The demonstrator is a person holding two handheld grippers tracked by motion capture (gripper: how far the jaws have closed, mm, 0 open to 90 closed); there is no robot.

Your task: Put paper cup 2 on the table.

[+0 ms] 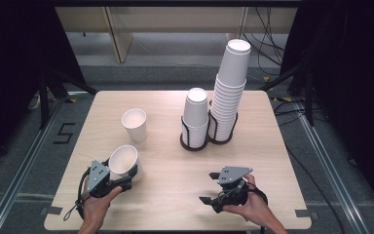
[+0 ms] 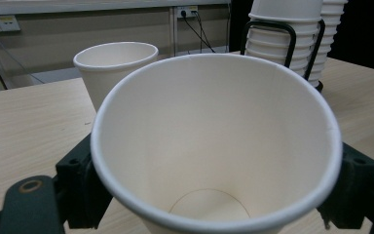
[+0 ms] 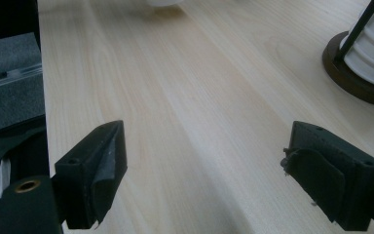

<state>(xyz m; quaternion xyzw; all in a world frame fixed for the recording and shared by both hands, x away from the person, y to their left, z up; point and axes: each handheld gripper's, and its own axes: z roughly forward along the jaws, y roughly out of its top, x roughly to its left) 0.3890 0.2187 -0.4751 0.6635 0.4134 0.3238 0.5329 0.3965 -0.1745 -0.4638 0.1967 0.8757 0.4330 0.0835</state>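
Note:
A white paper cup [image 1: 123, 161] lies tilted at the table's front left, its mouth facing up and toward me. My left gripper [image 1: 129, 176] is shut on its lower body. In the left gripper view the cup [image 2: 214, 141] stands between the two black jaws and its inside is empty. A second white cup [image 1: 134, 124] stands upright just behind it, apart from it, and appears beyond the held cup's rim as well [image 2: 114, 68]. At the front right my right gripper [image 1: 208, 187] is open over bare wood, nothing between its fingers [image 3: 97, 170].
Two black wire holders stand at the table's back middle: one holds a short cup stack [image 1: 195, 117], the other a tall stack [image 1: 230, 92]. A holder's round base [image 3: 350, 68] lies ahead and right of the right gripper. The wooden table [image 1: 175, 161] ends just behind both hands.

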